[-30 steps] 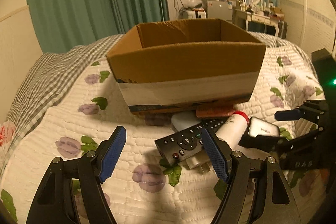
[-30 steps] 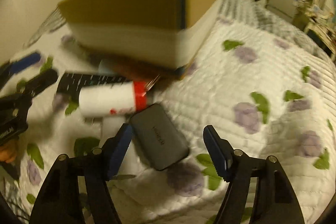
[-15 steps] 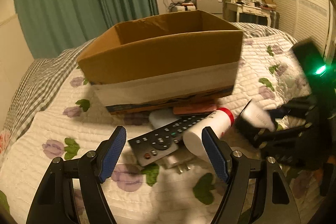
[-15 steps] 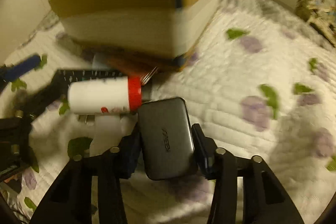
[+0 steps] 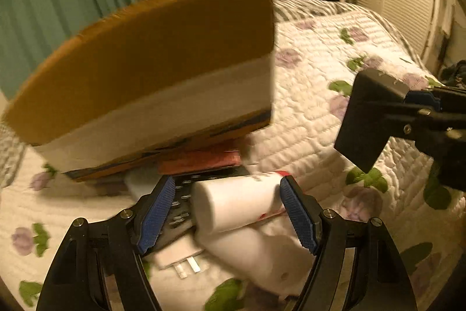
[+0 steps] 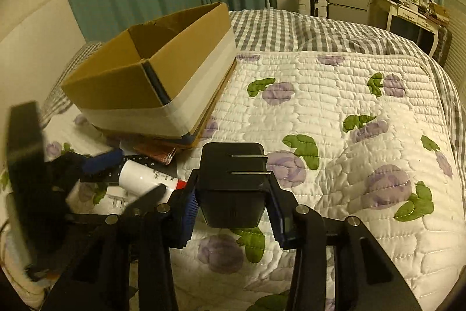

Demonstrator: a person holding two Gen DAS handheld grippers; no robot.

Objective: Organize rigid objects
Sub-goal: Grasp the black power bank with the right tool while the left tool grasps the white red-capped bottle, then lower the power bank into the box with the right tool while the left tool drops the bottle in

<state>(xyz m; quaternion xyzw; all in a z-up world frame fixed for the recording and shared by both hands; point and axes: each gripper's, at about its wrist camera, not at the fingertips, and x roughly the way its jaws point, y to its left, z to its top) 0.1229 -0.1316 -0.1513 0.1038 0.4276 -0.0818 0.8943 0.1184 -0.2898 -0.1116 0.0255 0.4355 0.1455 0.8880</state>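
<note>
Your right gripper (image 6: 233,201) clamps the dark rectangular plug charger (image 6: 233,182) above the quilted bed (image 6: 349,112), your left gripper (image 5: 227,212) straddles, unclamped, the white red-capped plastic bottle (image 5: 236,201); brown cardboard box (image 6: 151,80) unfilled.

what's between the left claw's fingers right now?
The white bottle with a red cap lies between the open left claw fingers, over the remote; left wrist view shows it.

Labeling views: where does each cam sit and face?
Left wrist: on the left tool, facing down at a white red-capped bottle between its open fingers; right tool at right.
Right wrist: on the right tool, clamping a dark two-pronged charger above the floral quilt.
Shared: open cardboard box, bottle, charger.
</note>
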